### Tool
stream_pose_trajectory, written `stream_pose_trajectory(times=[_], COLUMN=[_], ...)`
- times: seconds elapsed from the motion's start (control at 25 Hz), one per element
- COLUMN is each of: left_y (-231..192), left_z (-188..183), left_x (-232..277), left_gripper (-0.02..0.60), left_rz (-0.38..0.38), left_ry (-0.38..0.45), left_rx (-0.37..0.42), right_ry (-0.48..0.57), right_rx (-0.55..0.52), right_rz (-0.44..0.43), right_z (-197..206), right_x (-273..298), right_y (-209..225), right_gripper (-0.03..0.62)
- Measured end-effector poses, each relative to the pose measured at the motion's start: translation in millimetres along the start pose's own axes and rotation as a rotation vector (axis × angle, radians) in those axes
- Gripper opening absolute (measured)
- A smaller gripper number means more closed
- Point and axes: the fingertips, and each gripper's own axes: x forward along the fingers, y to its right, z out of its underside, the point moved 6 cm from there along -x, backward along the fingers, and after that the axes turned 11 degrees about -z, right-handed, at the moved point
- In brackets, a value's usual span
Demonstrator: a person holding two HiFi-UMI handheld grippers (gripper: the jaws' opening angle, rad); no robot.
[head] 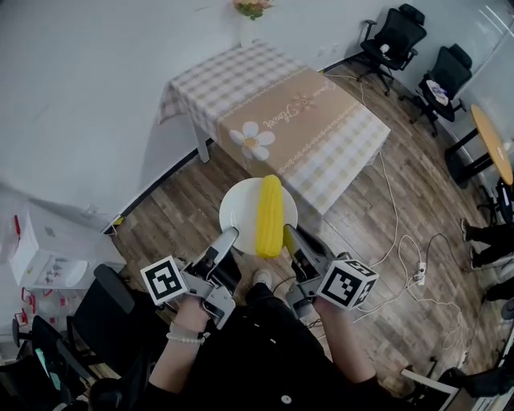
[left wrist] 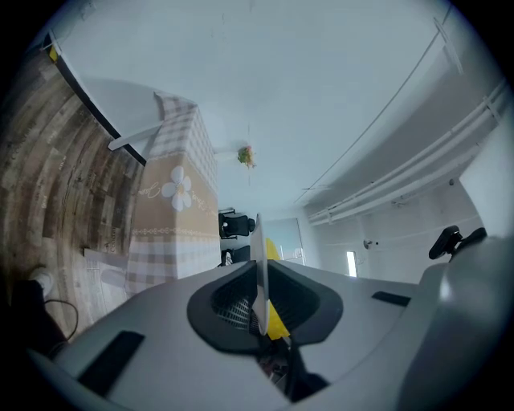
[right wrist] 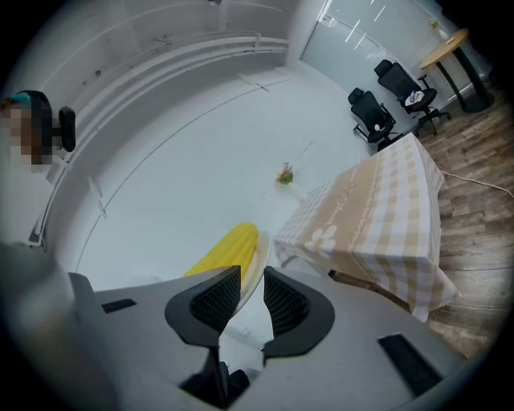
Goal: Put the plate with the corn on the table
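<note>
A white plate (head: 239,210) carries a yellow corn cob (head: 269,217) and hangs in the air over the wood floor, short of the table (head: 281,120) with its checked cloth and daisy runner. My left gripper (head: 229,238) is shut on the plate's near left rim and my right gripper (head: 289,237) on its near right rim. In the left gripper view the plate (left wrist: 259,257) stands edge-on between the jaws of the left gripper (left wrist: 259,303), with the corn (left wrist: 273,250) behind it. In the right gripper view the plate rim (right wrist: 259,258) and corn (right wrist: 225,250) sit at the right gripper (right wrist: 251,293).
A flower vase (head: 251,10) stands at the table's far end. Black office chairs (head: 397,36) and a round wooden table (head: 491,140) are at the right. Cables and a power strip (head: 418,273) lie on the floor. A black chair (head: 112,305) and white box (head: 40,249) are at the left.
</note>
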Motion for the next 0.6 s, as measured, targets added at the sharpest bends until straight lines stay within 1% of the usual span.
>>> stream_pose_trajectory(times=[0.6], left_y=[8.5], left_z=[-18.5], left_x=[80.1], left_gripper=[0.041], left_rz=[-0.011], left_ry=[0.05], left_rx=[-0.003], right_ry=[-0.049], right_rx=[-0.004], right_rz=[-0.041], right_z=[-68.3], right_x=[28.0], right_y=[56.2], right_gripper=[0.12])
